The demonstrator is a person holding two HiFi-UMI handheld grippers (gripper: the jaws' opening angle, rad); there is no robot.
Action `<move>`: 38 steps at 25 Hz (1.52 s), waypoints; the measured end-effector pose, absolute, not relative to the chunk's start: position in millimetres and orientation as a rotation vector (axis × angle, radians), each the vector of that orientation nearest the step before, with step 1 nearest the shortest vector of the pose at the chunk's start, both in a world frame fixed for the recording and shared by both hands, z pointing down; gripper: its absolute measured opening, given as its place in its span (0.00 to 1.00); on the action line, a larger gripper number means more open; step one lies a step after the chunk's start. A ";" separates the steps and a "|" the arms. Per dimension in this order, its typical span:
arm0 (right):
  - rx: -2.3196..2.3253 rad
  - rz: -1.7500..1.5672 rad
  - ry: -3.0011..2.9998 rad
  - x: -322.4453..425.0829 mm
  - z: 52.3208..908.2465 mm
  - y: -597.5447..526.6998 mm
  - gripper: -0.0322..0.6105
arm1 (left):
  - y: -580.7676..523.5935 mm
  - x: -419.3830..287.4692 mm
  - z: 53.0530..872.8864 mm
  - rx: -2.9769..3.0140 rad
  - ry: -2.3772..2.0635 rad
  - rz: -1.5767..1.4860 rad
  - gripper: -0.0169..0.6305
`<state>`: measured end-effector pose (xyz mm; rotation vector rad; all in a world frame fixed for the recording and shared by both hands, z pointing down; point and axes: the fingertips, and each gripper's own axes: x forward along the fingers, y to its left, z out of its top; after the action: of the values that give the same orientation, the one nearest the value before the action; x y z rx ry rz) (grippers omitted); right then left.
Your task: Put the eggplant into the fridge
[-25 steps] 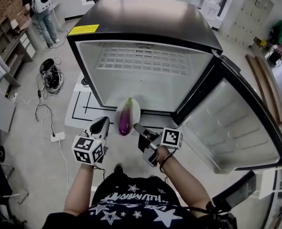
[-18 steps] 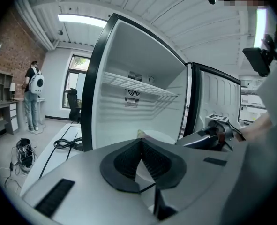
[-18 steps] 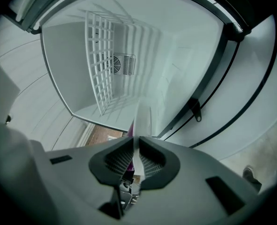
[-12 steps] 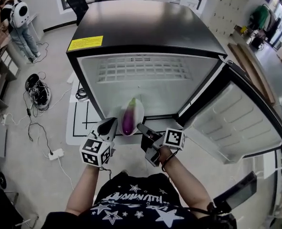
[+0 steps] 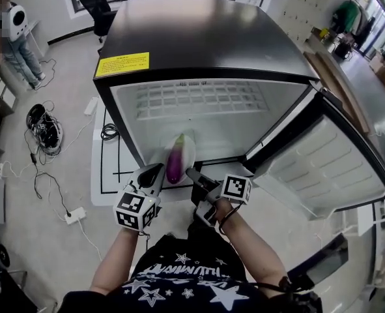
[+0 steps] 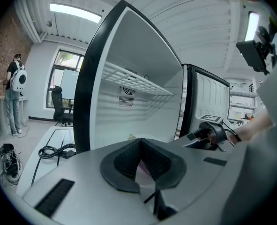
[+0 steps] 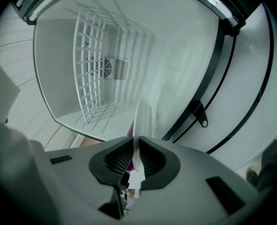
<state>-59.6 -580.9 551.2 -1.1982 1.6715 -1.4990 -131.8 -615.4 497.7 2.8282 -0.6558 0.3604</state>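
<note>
The fridge point(image 5: 205, 126) stands open before us, its door point(image 5: 322, 168) swung to the right. At its lower lip we hold a white plate point(image 5: 187, 149) with the eggplant point(image 5: 174, 163) lying along it. Our left claw point(image 5: 154, 175) and right claw point(image 5: 193, 173) each pinch the plate's near rim tight. We judge it best to hold both level, advance them together and pass under the wire shelf point(image 5: 199, 96).

Hand-held gripper point(image 7: 135, 150) clamps plate point(image 7: 141, 118) rim before fridge point(image 7: 143, 46).
</note>
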 end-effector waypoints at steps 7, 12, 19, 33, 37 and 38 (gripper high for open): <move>-1.172 -1.549 1.700 -49.3 559.9 -608.7 0.11 | -623.9 -120.9 500.9 2.795 -0.713 0.365 0.04; -1.166 -1.594 1.739 -47.4 563.9 -637.7 0.11 | -638.3 -117.6 503.8 2.769 -0.765 0.356 0.04; -1.176 -1.637 1.745 -31.7 574.9 -664.8 0.11 | -649.9 -105.6 511.2 2.733 -0.817 0.366 0.04; -1.267 -1.694 1.792 -9.2 596.9 -690.1 0.11 | -662.2 -88.1 520.2 2.698 -0.863 0.374 0.04; -1.220 -1.700 1.854 -13.2 592.7 -693.3 0.11 | -664.5 -85.5 519.1 2.704 -0.879 0.371 0.04; -1.226 -1.699 1.876 -14.3 592.1 -693.1 0.11 | -664.4 -85.5 518.9 2.702 -0.880 0.372 0.04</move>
<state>-14.3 -693.1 592.1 -1.2259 1.8757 -1.6993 -85.5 -664.4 518.9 2.7022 -0.8799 0.3719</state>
